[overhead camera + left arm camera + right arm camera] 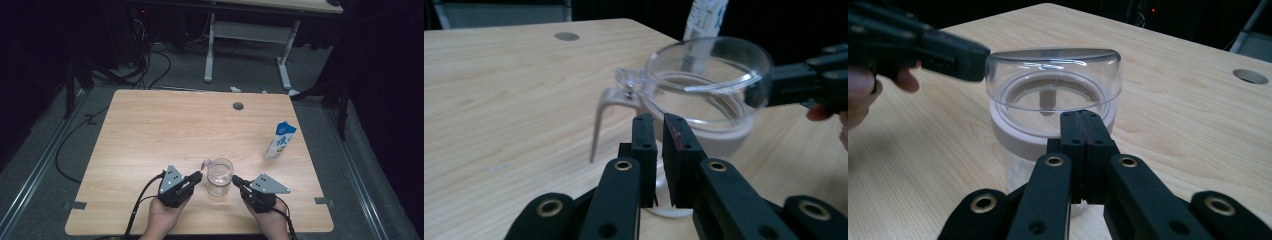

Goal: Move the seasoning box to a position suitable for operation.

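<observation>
A clear cup [219, 176] with a white band and a handle stands near the table's front edge. My left gripper [199, 176] sits against its left side and my right gripper [235, 178] against its right side. In the left gripper view the jaws [659, 131] are nearly closed, with a thin slit and nothing between them, their tips at the cup's wall [709, 75]; the handle [599, 120] points left. In the right gripper view the jaws [1082, 120] are pressed together at the cup's white band [1013, 132].
A blue and white carton [280, 141] stands upright at the right of the wooden table [150, 130]. A round cable hole [238, 106] lies near the far edge. Beyond the table are a desk frame and cables on the floor.
</observation>
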